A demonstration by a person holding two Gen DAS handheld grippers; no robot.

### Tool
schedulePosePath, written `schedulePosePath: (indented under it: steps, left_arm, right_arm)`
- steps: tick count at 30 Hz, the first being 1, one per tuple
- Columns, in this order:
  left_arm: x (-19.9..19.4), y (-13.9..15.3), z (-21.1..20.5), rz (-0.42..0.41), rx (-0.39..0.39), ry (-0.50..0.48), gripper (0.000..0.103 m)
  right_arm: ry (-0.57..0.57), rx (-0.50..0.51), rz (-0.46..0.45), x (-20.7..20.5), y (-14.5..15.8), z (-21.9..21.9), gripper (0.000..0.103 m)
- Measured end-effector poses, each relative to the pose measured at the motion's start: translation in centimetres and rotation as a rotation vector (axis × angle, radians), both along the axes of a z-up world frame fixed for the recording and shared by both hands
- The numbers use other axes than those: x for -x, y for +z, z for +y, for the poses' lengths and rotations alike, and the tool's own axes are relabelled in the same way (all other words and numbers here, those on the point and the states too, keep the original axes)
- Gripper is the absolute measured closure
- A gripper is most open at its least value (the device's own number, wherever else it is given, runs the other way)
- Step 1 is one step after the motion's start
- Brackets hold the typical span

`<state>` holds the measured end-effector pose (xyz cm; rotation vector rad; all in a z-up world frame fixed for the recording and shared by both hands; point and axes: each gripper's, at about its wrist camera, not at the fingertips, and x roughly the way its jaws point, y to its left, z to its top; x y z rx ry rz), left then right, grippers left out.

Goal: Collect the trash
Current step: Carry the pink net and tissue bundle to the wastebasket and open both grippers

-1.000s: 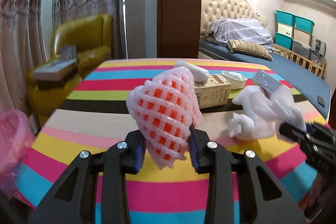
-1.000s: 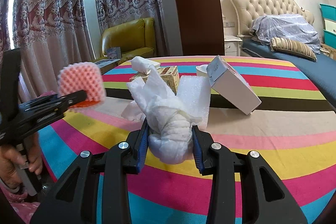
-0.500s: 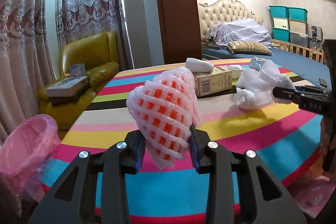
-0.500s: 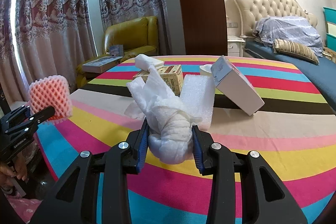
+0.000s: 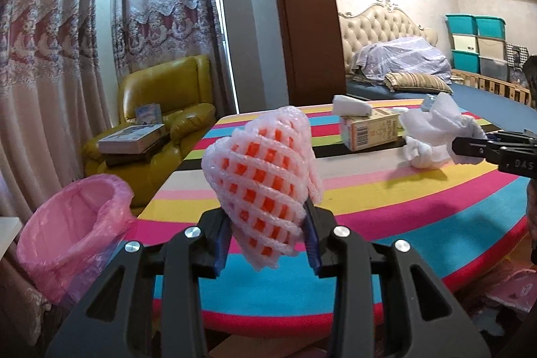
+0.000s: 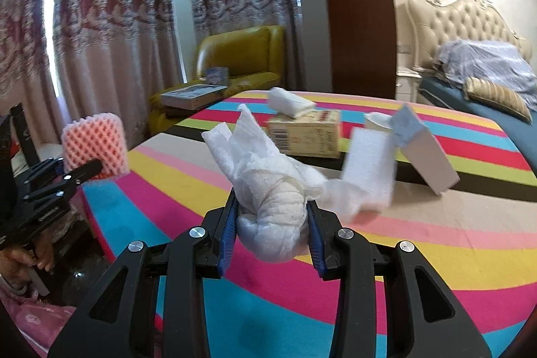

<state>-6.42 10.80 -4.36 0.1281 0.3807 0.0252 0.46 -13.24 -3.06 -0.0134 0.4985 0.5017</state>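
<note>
My left gripper (image 5: 268, 240) is shut on a pink foam fruit net (image 5: 265, 180), held just past the near left edge of the striped table (image 5: 386, 197). A bin lined with a pink bag (image 5: 70, 234) stands on the floor to the lower left. My right gripper (image 6: 270, 232) is shut on a crumpled white tissue wad (image 6: 268, 190) above the table. The right wrist view shows the left gripper (image 6: 80, 171) with the net (image 6: 95, 145) at the far left. In the left wrist view the right gripper (image 5: 470, 145) and its tissue (image 5: 433, 136) appear at the right.
On the table lie a cardboard carton (image 6: 305, 133) with a white wrapper on top, a white foam sheet (image 6: 369, 170), a grey-white box (image 6: 426, 150) and a small white bowl (image 6: 376, 119). A yellow armchair (image 5: 161, 109) holding books stands beyond the bin. A bed (image 6: 486, 79) lies behind.
My left gripper has drawn back and leftward off the table with the net, bringing the pink bin into view. My right gripper has shifted slightly with the tissue, still gripped.
</note>
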Motion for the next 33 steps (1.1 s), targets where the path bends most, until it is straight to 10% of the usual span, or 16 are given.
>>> schedulePosePath:
  steps: [33]
  left_arm:
    - [4.8, 3.2, 17.4, -0.041, 0.163, 0.348, 0.065]
  right_arm:
    - [0.492, 0.113, 0.009, -0.8, 4.2, 21.6, 0.066]
